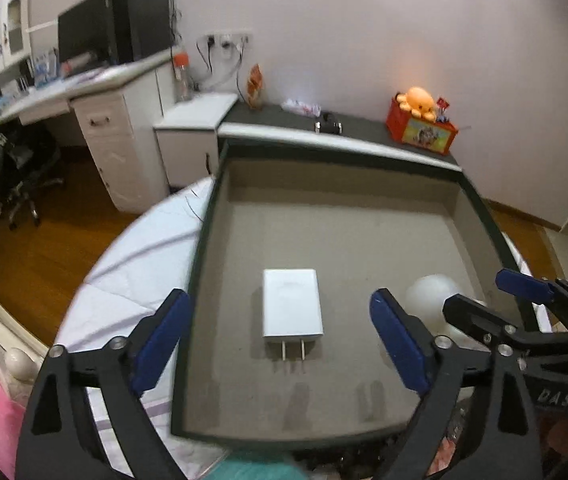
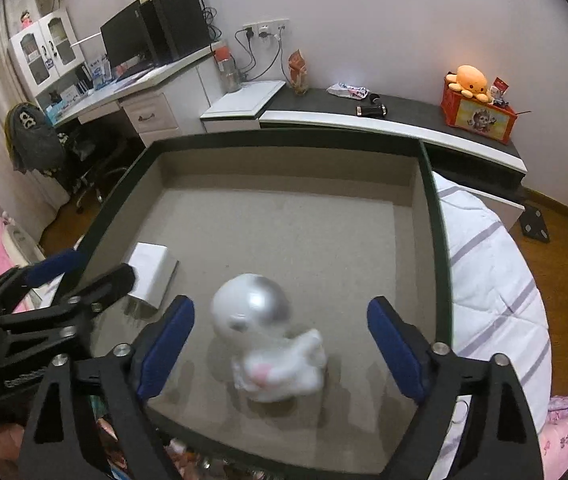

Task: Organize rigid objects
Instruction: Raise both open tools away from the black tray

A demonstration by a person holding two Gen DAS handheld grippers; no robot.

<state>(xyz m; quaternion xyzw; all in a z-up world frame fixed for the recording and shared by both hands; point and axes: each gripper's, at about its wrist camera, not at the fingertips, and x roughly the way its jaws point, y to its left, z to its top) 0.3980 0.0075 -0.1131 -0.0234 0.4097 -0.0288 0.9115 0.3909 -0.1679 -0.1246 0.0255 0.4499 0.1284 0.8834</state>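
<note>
A white wall charger (image 1: pixel 291 306) lies flat on the floor of a dark-rimmed grey tray (image 1: pixel 204 240), prongs toward me. My left gripper (image 1: pixel 280 344) is open, hovering over the tray with the charger between its blue fingers, not touching it. A white and silver figurine (image 2: pixel 268 340) stands in the same tray (image 2: pixel 429 240), blurred. My right gripper (image 2: pixel 280 348) is open, its fingers on either side of the figurine, apart from it. The figurine (image 1: pixel 431 300) and right gripper (image 1: pixel 483 304) also show in the left wrist view; the charger (image 2: pixel 152 276) and left gripper (image 2: pixel 88 270) also show in the right wrist view.
The tray rests on a bed with a white striped quilt (image 2: pixel 491 280). Behind it runs a low dark shelf (image 2: pixel 403 112) with an orange box and plush octopus (image 2: pixel 471 80). A white desk with a monitor (image 2: pixel 124 44) and an office chair (image 2: pixel 84 152) stand at the left.
</note>
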